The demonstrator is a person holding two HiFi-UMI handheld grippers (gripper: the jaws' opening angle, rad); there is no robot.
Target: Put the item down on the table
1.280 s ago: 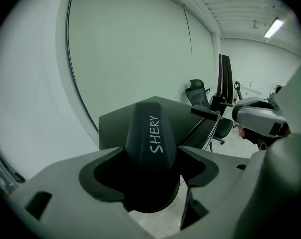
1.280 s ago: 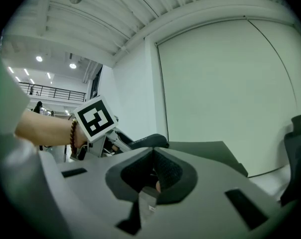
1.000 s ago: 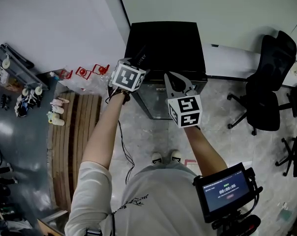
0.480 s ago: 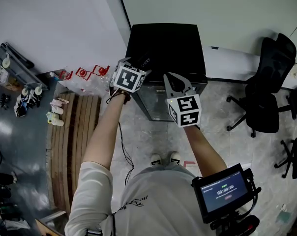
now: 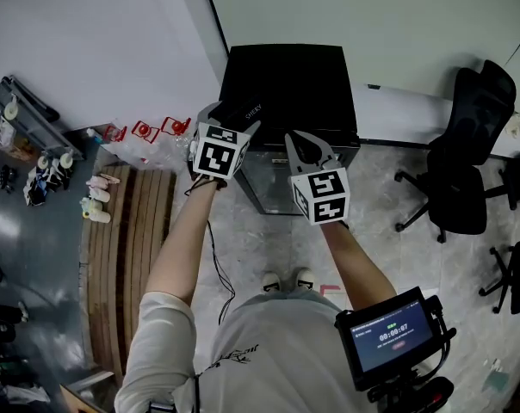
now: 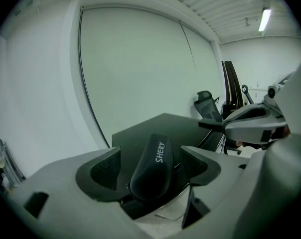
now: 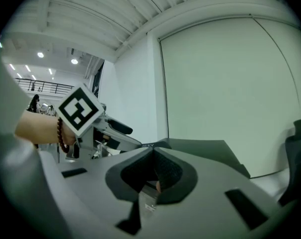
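Note:
A black elongated case (image 6: pixel 153 166) with white lettering lies on the front left part of the black table (image 5: pixel 303 76). In the left gripper view my left gripper (image 6: pixel 150 166) straddles the case. Its jaws stand wide, with a gap on each side between pad and case. From the head view the case (image 5: pixel 247 110) pokes out between the left gripper's (image 5: pixel 234 117) fingers. My right gripper (image 5: pixel 296 138) hovers over the table's front edge to the right. Its jaws are shut with nothing between them, and they meet at the tips (image 7: pixel 153 156).
Under the black table (image 6: pixel 165 126) stands a dark cabinet (image 5: pixel 273 179). Black office chairs (image 5: pixel 467 153) stand to the right. A wooden slatted platform (image 5: pixel 126 248), red clamps (image 5: pixel 144 127) and a cluttered shelf (image 5: pixel 27 144) are on the left. A monitor (image 5: pixel 389 334) hangs at my right side.
The left gripper's jaws have spread apart off the case, and the gripper has drawn back a little toward me. The right gripper has barely moved.

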